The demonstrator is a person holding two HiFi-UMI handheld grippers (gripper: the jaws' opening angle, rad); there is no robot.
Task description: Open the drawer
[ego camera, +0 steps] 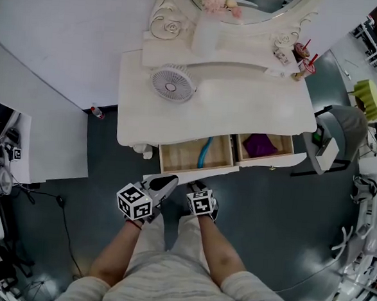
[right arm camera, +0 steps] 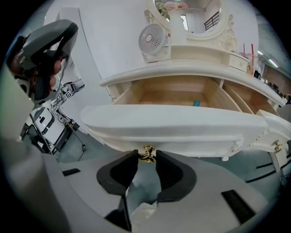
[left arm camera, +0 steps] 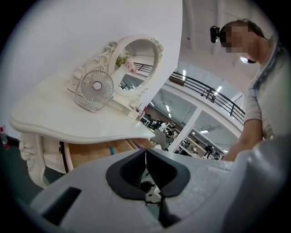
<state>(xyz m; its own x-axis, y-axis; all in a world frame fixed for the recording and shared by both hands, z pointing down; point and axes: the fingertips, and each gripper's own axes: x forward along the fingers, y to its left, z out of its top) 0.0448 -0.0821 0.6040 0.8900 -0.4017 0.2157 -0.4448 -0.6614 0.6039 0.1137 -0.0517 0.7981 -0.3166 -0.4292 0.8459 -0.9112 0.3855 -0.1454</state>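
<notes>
The white dressing table (ego camera: 256, 100) has two drawers pulled out. The left drawer (ego camera: 194, 155) shows a wooden floor with a blue object (ego camera: 204, 151) lying in it, also seen as the blue object (right arm camera: 196, 103). Its white front (right arm camera: 173, 125) carries a small gold knob (right arm camera: 146, 154). My right gripper (right arm camera: 146, 157) is shut on that knob, both black pads against it. In the head view the right gripper (ego camera: 197, 186) sits at the drawer front. My left gripper (ego camera: 168, 182) hovers beside it with nothing held. Its pads meet in the left gripper (left arm camera: 145, 155) view.
The right drawer (ego camera: 266, 149) holds a purple thing. A round white fan (ego camera: 172, 84), a mirror (ego camera: 250, 6) and cups with straws (ego camera: 304, 61) stand on the top. A grey chair (ego camera: 337, 134) is to the right, a white cabinet (ego camera: 35, 136) and floor cables to the left.
</notes>
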